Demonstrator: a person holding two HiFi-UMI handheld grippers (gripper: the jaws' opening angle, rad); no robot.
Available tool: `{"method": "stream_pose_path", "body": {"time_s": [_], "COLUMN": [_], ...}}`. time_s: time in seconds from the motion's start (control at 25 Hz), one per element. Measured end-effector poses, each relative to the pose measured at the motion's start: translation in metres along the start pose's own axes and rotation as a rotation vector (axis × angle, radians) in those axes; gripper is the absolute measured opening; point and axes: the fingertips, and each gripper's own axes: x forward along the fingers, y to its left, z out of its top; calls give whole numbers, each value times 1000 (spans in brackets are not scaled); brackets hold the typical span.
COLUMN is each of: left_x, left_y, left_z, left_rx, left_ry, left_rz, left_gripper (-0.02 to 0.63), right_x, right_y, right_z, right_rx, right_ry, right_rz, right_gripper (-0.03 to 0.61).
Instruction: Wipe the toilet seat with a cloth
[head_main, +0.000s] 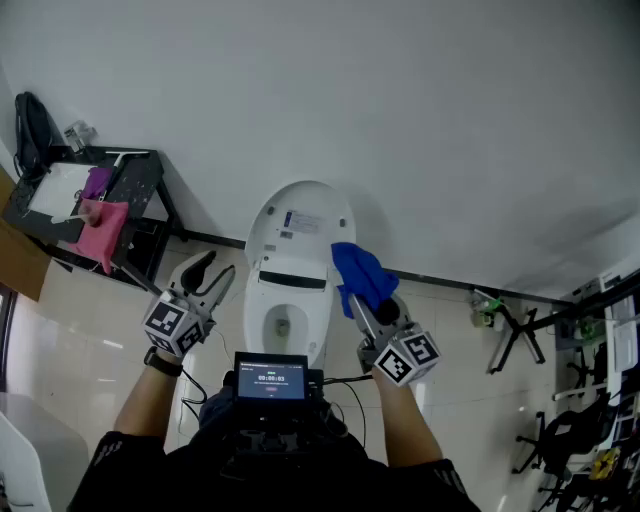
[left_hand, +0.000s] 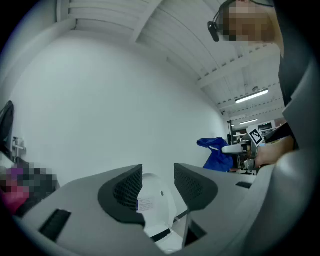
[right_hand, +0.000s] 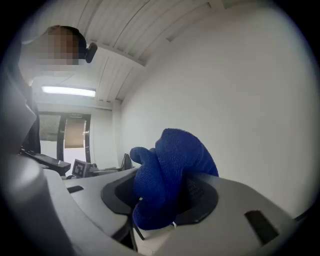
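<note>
The smooth white toilet (head_main: 290, 250) stands at 12 o'clock against the plain wall, lid up. Glossy tiled floor (head_main: 70, 330) lies open at 9 and 3 o'clock. Its oval seat (head_main: 312, 318) sits between both grippers. At 10 o'clock the left gripper (head_main: 212, 272) holds its jaws apart on nothing. At 2 o'clock the right gripper (right_hand: 162, 197) clamps a bunched, nubby blue cloth (head_main: 362, 275) by the seat's right edge.

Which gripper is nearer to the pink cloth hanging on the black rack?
Left. The left gripper, jaws open and empty, is to the right of the pink cloth in the head view; the right gripper, shut on the blue cloth, is beyond the toilet, farther right.
</note>
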Motion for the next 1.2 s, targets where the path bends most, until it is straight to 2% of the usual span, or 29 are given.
{"method": "stream_pose_path", "body": {"time_s": [0.4,0.68,1.0,1.2], "left_x": [2,-1,4,11], "left_y": [4,11,36,49], "left_z": [-9,-27,-69,-101], "left_rx": [-35,-63,-109,-156], "left_ry": [18,52,111,169], "left_rz": [-17,-20,-8,0], "left_gripper": [190,190,190,190], "right_x": [21,48,94,121], "right_y": [-5,-12,-17,-25], "right_z": [-8,-33,-86,-138], "right_rx": [-26,-4,14,36], "right_ry": [38,84,196,292], "right_rz": [18,30,64,77], "right_gripper": [198,198,198,198]}}
